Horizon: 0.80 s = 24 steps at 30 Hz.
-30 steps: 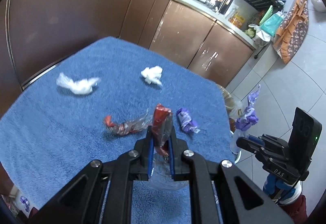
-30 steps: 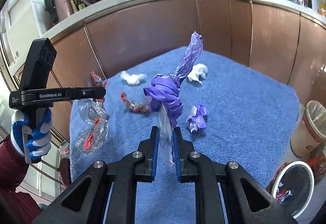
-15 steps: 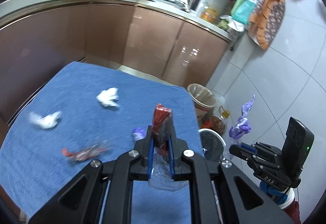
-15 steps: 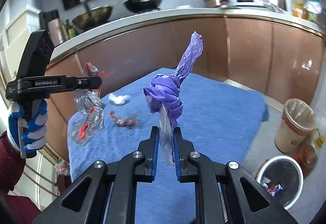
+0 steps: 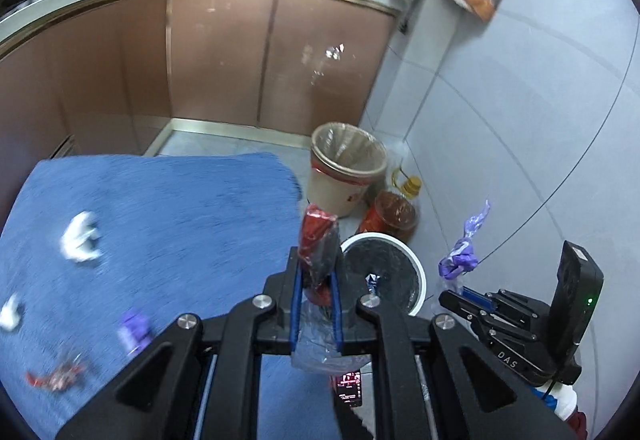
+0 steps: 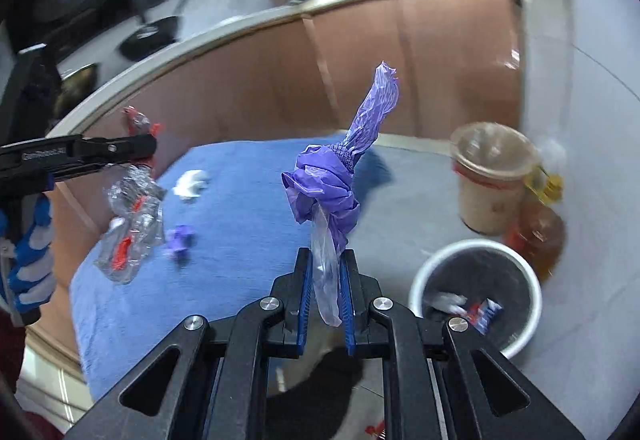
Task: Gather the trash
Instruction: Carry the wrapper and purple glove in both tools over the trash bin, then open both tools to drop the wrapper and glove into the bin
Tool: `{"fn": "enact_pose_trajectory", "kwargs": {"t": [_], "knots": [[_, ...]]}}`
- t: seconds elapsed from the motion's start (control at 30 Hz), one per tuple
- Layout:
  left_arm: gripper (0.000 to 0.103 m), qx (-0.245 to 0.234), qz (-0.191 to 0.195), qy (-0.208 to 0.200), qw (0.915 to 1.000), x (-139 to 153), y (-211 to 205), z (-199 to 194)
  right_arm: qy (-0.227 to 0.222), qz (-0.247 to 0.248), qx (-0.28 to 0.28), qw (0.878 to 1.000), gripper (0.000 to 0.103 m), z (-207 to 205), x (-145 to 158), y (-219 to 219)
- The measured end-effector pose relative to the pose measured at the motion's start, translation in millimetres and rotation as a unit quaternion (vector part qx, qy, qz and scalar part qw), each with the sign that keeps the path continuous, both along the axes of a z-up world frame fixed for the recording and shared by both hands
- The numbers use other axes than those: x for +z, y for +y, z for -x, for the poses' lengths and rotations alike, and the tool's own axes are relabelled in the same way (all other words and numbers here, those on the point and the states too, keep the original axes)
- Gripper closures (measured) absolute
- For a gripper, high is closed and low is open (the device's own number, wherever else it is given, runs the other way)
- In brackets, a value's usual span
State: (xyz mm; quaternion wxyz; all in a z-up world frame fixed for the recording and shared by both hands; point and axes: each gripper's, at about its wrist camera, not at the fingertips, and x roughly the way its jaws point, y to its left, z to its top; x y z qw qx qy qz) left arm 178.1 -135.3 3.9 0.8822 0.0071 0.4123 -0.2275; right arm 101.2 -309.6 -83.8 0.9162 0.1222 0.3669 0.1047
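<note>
On the left, the blue cloth (image 5: 160,224) covers the table and carries the loose trash: two white tissue wads (image 5: 80,238), a small purple wrapper (image 5: 134,332) and a red-and-clear wrapper (image 5: 56,376), all blurred. Over the cloth's right edge, the left gripper (image 5: 316,280) is clamped on a red-and-clear plastic wrapper (image 5: 318,240), whose red end stands up past the blue pads while clear film hangs out below them. Just right of it, on the tiled floor, sits the white bin (image 5: 416,272) with a dark liner, a few scraps lying inside; behind it stand a beige lined bin (image 5: 344,176) and an oil bottle (image 5: 394,216). Farther right, the right gripper (image 6: 326,280) is closed on a crumpled purple wrapper (image 6: 332,184), its twisted tail pointing up, held above the floor between the table's edge and the white bin.
</note>
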Motion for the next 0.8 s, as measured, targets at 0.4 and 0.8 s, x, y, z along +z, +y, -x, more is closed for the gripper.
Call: {"fn": "enact_pose_trajectory", "kwargs": {"t": [0.4,0.8], "knots": [[0.092,-0.058,-0.081,0.059,0.9933,-104.3,-146.8,-71.2,0.099,-0.011,-0.094,0.991,0.089,-47.0,-107.3,-88.0],[0.089,-0.065,-0.118,0.094,0.9864,-187.6,-223.8,-102.4,0.156,-0.011,-0.129,0.979,0.086,-68.6,-166.6,-126.5]]}}
